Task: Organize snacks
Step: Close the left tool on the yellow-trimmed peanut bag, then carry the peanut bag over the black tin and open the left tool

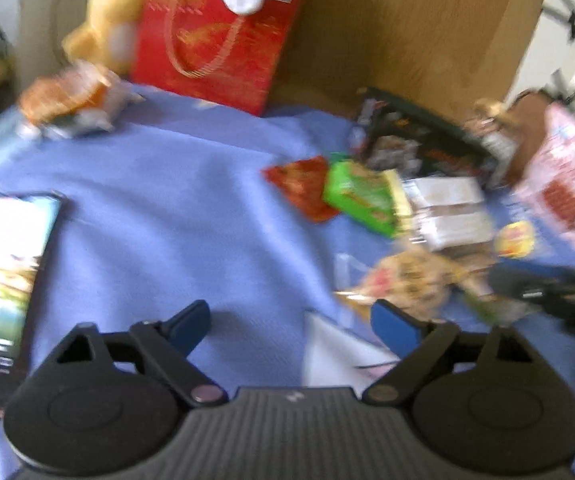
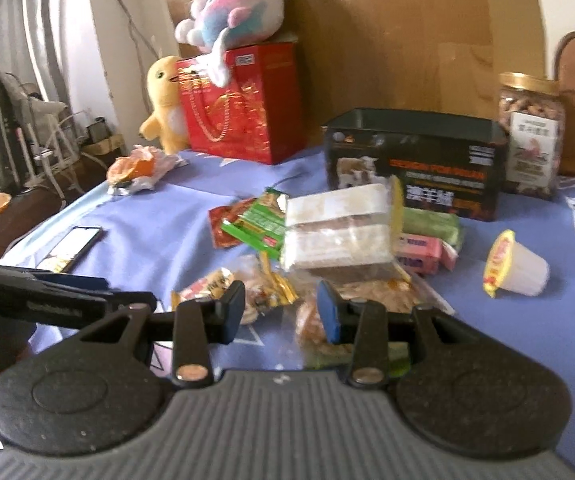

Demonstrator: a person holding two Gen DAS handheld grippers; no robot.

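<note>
Snacks [image 2: 327, 232]: loose heap mid-desk, none visibly sorted yet.
Left gripper [image 1: 289, 326]: jaws spread wide, empty, over bare cloth.
Right gripper [image 2: 281, 308]: jaws part-open above a clear packet, gripping nothing.
Black box [image 2: 415, 160]: behind heap, contents unseen.

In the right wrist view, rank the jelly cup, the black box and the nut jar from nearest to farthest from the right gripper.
From the right gripper:
1. Jelly cup, on its side on the cloth, to the right.
2. Black box, farther back, behind the snack pile.
3. Nut jar, upright at the far right, just behind the box's right end.
</note>
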